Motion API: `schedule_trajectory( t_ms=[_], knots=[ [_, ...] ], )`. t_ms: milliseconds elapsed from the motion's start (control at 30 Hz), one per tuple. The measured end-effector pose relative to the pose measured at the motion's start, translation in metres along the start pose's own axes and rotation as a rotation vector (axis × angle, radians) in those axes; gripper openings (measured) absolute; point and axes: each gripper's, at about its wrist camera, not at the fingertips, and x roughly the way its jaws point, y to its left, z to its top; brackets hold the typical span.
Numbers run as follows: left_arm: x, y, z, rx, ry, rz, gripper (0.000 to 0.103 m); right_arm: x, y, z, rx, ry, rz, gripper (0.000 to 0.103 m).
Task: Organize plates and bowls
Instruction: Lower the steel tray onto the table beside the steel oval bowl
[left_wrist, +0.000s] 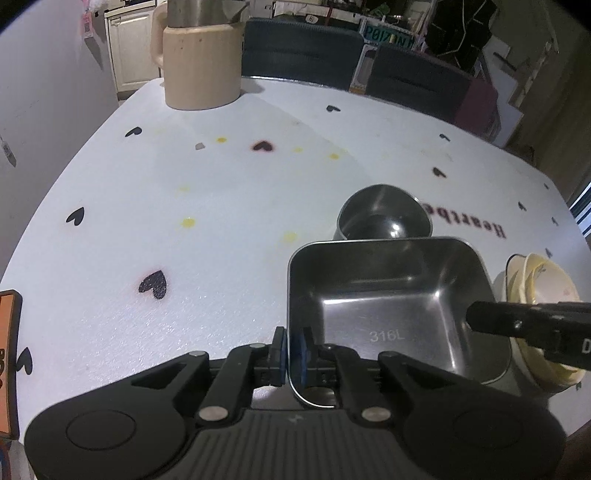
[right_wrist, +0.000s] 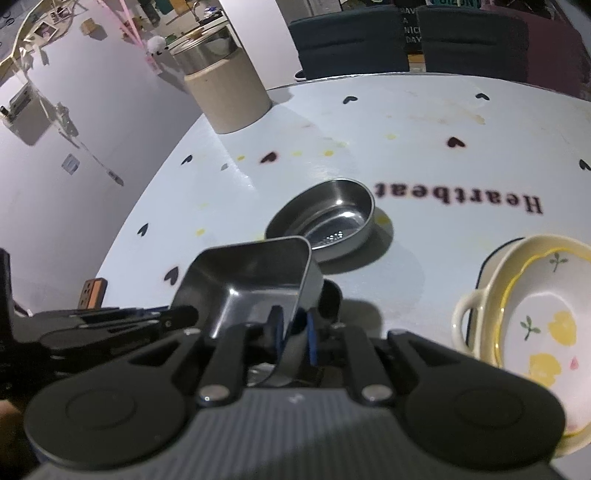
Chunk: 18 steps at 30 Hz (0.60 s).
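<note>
Steel square dish stamped "316L", tipped with its open side toward the left wrist camera, clamped at opposite walls by left gripper and right gripper, near a round steel bowl, stacked ceramic bowls, and "Heartbeat" on the tablecloth.
</note>
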Motion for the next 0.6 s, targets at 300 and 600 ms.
schedule_trajectory(
  t_ms=[300,600],
  knots=[
    [0.013,-0.006,-0.002,0.031,0.035,0.036,0.011,0.006,0.004,-0.001,-0.029,0.017,-0.007,0.018],
    [0.020,-0.011,-0.003,0.067,0.047,0.040,0.009,0.020,0.002,-0.002,-0.066,0.049,-0.047,0.015]
  ],
)
